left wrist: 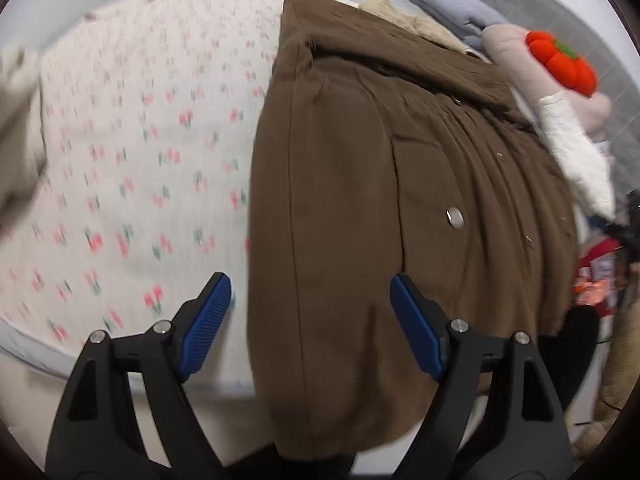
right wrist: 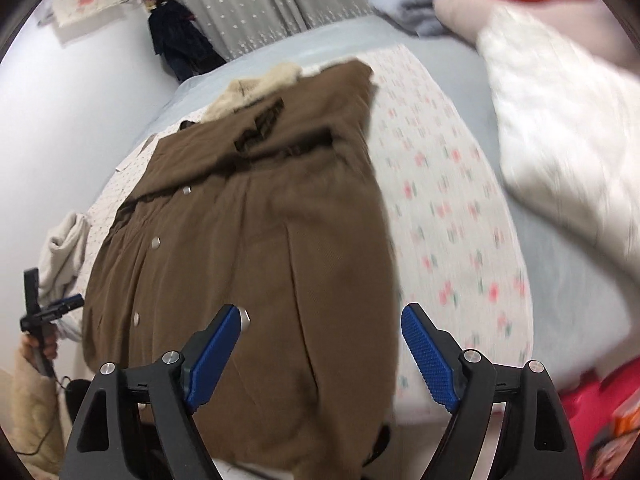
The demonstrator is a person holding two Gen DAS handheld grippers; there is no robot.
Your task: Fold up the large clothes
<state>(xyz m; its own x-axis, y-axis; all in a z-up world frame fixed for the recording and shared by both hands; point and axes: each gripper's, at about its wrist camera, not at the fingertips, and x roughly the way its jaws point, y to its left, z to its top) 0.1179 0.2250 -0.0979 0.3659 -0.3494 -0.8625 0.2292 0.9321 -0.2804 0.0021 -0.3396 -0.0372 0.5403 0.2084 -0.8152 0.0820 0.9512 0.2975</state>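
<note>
Soft, even indoor light lay over everything I saw, without harsh shadows or glare. Motion blur smeared the floral blanket; fisheye bending and dark vignetting ringed both views.

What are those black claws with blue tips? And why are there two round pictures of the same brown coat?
The claws are two grabbers a person holds, one per hand. Each carries a small camera looking along its fingers, which makes round pictures. One picture comes from the left gripper, the other from the right gripper. Both are open and hold nothing. Ahead lies a brown coat with a furry collar, spread on a flowered blanket on a bed. A red plush toy sits on pillows nearby.
</note>
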